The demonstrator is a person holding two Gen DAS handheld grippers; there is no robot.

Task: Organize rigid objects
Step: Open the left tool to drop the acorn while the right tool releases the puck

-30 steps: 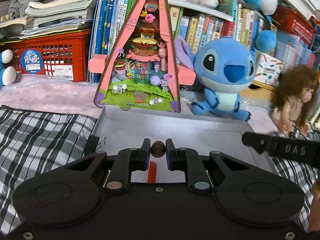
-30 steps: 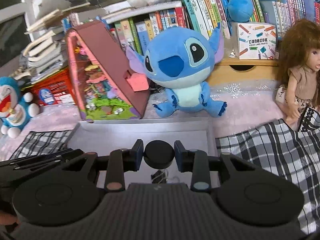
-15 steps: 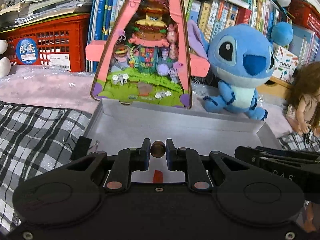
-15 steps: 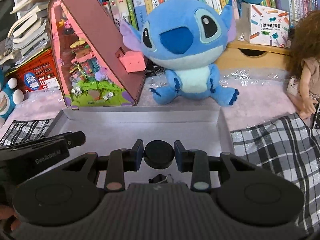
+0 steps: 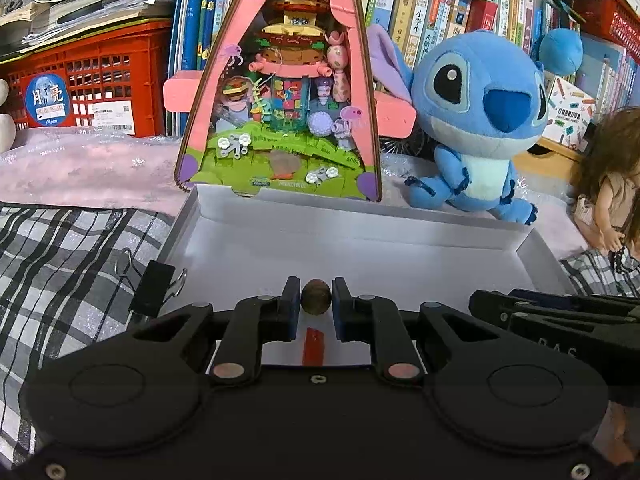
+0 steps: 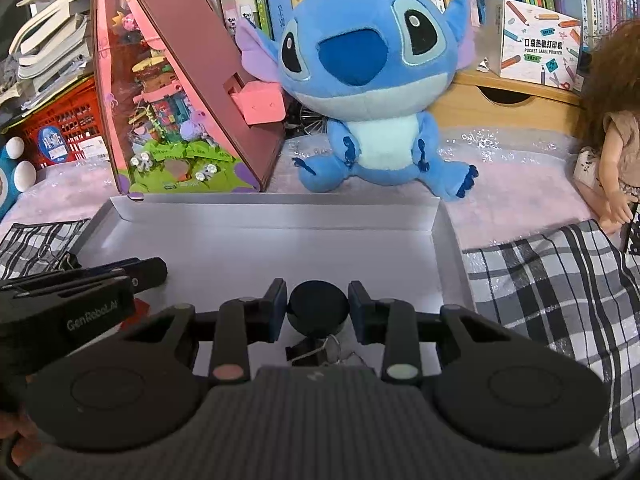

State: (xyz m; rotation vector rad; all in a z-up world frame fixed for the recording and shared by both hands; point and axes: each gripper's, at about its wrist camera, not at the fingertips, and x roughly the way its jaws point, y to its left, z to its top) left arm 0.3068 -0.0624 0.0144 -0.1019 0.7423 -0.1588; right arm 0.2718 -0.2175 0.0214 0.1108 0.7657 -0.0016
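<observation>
My left gripper (image 5: 316,300) is shut on a small brown oval object (image 5: 316,297) and holds it over the near part of a shallow white cardboard tray (image 5: 360,248). A red piece (image 5: 314,346) lies in the tray under it. My right gripper (image 6: 318,304) is shut on a round black disc (image 6: 318,306) over the same tray (image 6: 280,240). A black binder clip (image 6: 316,350) lies in the tray just below it. The left gripper shows at the left in the right wrist view (image 6: 80,292).
A black binder clip (image 5: 154,290) lies on the checked cloth (image 5: 60,264) left of the tray. Behind the tray stand a pink triangular display box (image 5: 292,92), a blue Stitch plush (image 5: 476,120), a doll (image 5: 612,184), a red crate (image 5: 92,84) and shelves of books.
Both grippers have moved forward and lower over the tray, each still holding its object. The backdrop looms larger.
</observation>
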